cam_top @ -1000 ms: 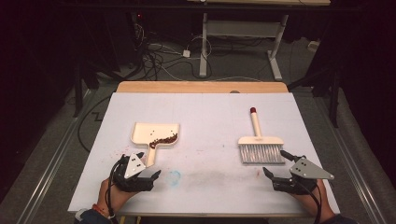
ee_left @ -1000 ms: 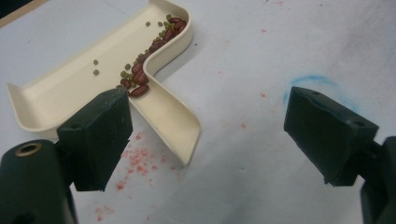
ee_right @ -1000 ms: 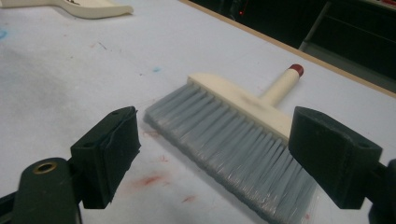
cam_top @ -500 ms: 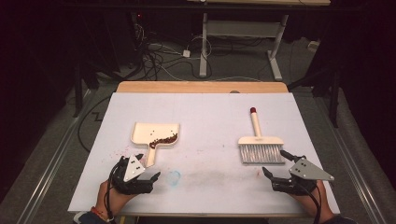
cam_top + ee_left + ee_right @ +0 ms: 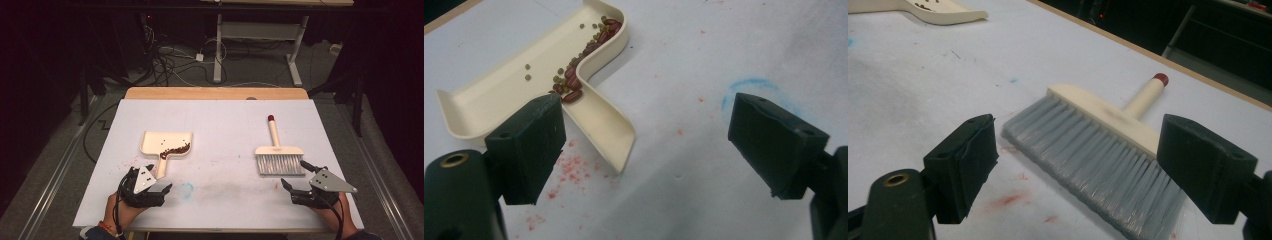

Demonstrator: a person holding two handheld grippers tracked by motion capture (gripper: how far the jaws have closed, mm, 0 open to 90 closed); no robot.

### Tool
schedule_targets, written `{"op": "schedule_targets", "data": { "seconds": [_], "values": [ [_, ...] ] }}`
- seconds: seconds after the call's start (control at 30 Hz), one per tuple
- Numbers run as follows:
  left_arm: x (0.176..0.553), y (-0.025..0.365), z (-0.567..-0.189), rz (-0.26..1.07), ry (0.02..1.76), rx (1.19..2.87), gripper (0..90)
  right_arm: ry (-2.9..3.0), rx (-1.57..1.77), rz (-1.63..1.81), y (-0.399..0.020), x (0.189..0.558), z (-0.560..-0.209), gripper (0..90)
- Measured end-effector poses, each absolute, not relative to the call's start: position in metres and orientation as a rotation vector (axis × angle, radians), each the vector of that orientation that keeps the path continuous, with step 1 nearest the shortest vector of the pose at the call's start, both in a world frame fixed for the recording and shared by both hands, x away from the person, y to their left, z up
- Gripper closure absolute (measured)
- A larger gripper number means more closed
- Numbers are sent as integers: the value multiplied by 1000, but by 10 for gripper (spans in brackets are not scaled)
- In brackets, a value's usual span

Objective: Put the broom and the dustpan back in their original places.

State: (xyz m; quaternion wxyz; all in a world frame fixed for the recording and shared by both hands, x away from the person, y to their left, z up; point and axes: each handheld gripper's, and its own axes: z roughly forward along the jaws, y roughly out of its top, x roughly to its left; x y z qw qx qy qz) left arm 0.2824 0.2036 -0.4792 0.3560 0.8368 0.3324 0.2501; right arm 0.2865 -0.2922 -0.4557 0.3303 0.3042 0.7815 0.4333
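Down at the near edge of the table, the left gripper (image 5: 159, 186) sits with its jaws wide apart, nothing between them, pads clear of everything. In the left gripper view the dustpan (image 5: 524, 85) lies just ahead, its handle running toward the left jaw, close but not touching as far as I can tell. Red and green beans (image 5: 579, 75) are heaped along the pan's back wall where the handle joins.

Over at the near right corner, the right gripper (image 5: 296, 176) is spread just as wide, empty too. Its own view puts the brush (image 5: 1098, 145) right in front, grey bristles pointing at the jaws, red-tipped handle aimed at the far edge.

Reddish smears and a blue ring (image 5: 186, 189) mark the white table (image 5: 220, 120). No readable writing anywhere.
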Motion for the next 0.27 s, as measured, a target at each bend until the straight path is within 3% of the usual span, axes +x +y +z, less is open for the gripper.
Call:
{"op": "schedule_targets", "data": {
  "seconds": [0.27],
  "values": [
    [284,204,-479,640,876,2155,152,2053,805,1140,-293,286,-455,182]
  ]
}}
